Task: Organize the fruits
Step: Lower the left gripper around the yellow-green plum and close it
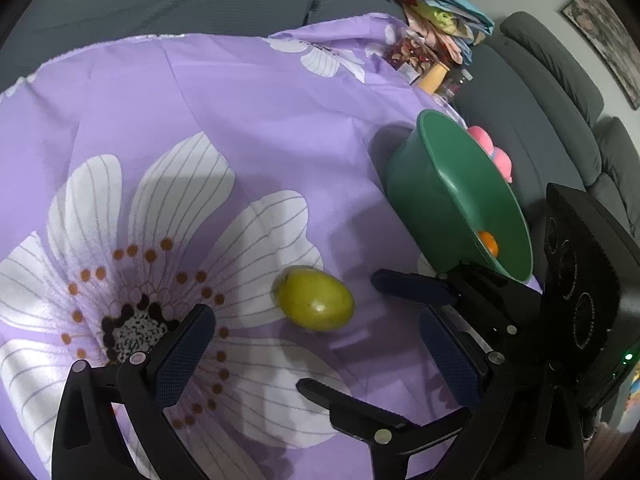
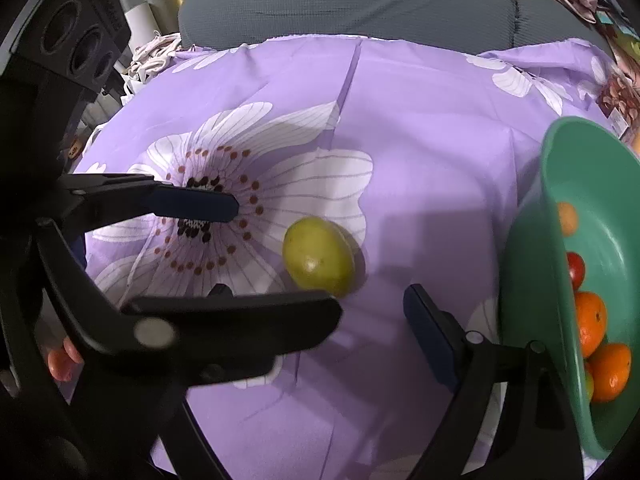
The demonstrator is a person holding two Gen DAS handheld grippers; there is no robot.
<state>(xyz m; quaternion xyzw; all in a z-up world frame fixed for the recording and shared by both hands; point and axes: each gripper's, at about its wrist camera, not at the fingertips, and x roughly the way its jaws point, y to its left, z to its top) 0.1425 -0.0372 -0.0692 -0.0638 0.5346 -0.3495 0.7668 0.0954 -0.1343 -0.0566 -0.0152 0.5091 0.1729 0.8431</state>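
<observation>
A yellow-green oval fruit (image 1: 314,299) lies on the purple flowered cloth (image 1: 248,112); it also shows in the right wrist view (image 2: 319,257). My left gripper (image 1: 316,334) is open, its fingers either side of the fruit and a little short of it. My right gripper (image 2: 370,312) is open, just in front of the fruit; it also shows from the side in the left wrist view (image 1: 344,328). A green bowl (image 2: 532,272) stands to the right, holding oranges (image 2: 592,322) and a red fruit (image 2: 576,270). It also shows in the left wrist view (image 1: 440,184).
A grey sofa (image 1: 552,92) runs behind and to the right of the cloth. Clothes and small containers (image 1: 432,52) are piled at the far edge. A pink object (image 1: 496,152) lies behind the bowl. The left gripper's body (image 2: 60,80) fills the right view's left side.
</observation>
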